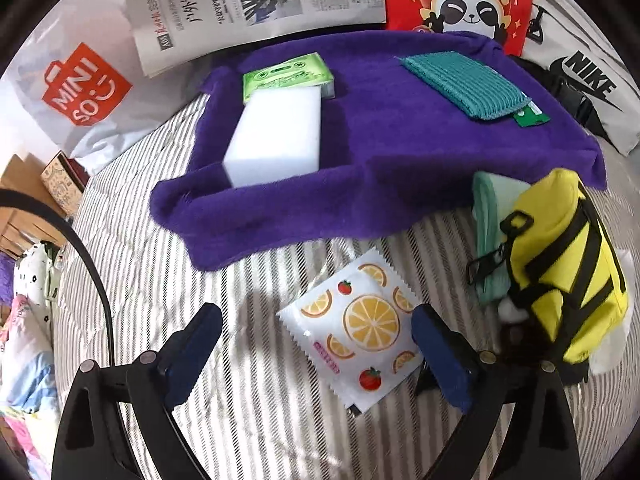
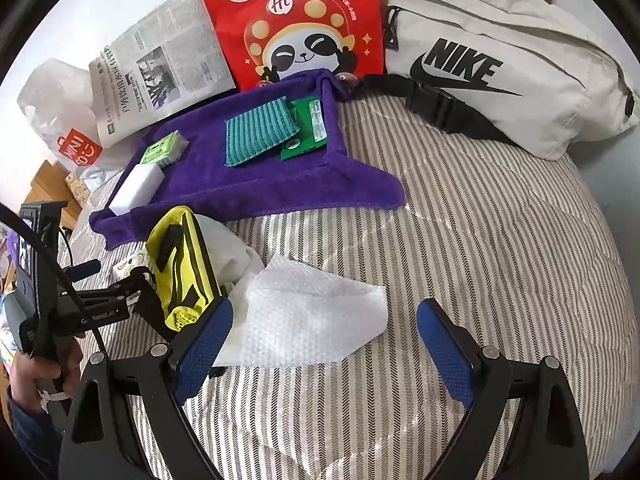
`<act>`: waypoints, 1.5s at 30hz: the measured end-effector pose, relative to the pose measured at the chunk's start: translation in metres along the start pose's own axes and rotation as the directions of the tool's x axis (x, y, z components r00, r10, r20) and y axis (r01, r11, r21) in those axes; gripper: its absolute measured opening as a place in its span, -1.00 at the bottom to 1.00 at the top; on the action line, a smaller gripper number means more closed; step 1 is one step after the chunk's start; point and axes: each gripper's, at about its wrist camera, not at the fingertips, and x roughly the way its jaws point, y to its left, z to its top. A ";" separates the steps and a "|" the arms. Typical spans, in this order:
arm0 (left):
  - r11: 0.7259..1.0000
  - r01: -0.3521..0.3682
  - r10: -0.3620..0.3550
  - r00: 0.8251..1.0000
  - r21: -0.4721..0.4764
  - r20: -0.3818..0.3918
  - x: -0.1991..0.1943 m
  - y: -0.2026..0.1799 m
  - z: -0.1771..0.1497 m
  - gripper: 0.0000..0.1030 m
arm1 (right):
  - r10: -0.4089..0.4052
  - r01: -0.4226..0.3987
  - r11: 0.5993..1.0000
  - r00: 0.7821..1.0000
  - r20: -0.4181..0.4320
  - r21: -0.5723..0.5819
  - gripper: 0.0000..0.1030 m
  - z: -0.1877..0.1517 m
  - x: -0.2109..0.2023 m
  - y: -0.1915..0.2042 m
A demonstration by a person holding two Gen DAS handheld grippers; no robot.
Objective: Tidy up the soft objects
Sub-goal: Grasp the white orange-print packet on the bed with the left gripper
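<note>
A white wipe packet printed with orange slices lies flat on the striped bedding between the fingers of my left gripper. That gripper is open and its pads do not press the packet. A yellow pouch with black straps sits just right of it, on a mint cloth. My right gripper is open over a white paper towel, with the yellow pouch at its left finger. Farther back, a purple towel carries a white sponge, a green packet and a teal cloth.
A Nike waist bag, a red panda bag, a newspaper and a Miniso bag line the far side. A green card lies beside the teal cloth. A hand holds the left gripper's handle.
</note>
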 end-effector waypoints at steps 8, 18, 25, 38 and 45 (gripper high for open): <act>0.999 0.043 -0.043 0.999 -0.031 0.004 -0.001 -0.014 -0.001 0.85 | 0.018 -0.018 1.000 1.000 -0.004 0.000 0.79 0.000 0.003 0.002; 1.000 0.016 -0.016 1.000 0.005 0.018 -0.007 0.016 -0.016 0.88 | 0.013 -0.013 1.000 1.000 -0.020 0.000 0.79 -0.002 0.008 0.000; 0.999 0.053 -0.053 0.999 0.001 -0.008 -0.018 0.012 -0.026 0.84 | 0.019 -0.019 1.000 1.000 -0.009 -0.010 0.80 -0.004 0.004 0.005; 0.990 0.131 -0.131 0.991 -0.043 0.009 -0.020 0.017 -0.028 0.29 | 0.013 -0.014 0.999 1.000 -0.028 -0.031 0.79 -0.007 0.005 0.014; 0.990 0.132 -0.133 0.991 -0.056 -0.024 -0.030 0.041 -0.052 0.33 | 0.016 -0.018 0.999 0.999 -0.036 -0.044 0.80 -0.009 0.006 0.016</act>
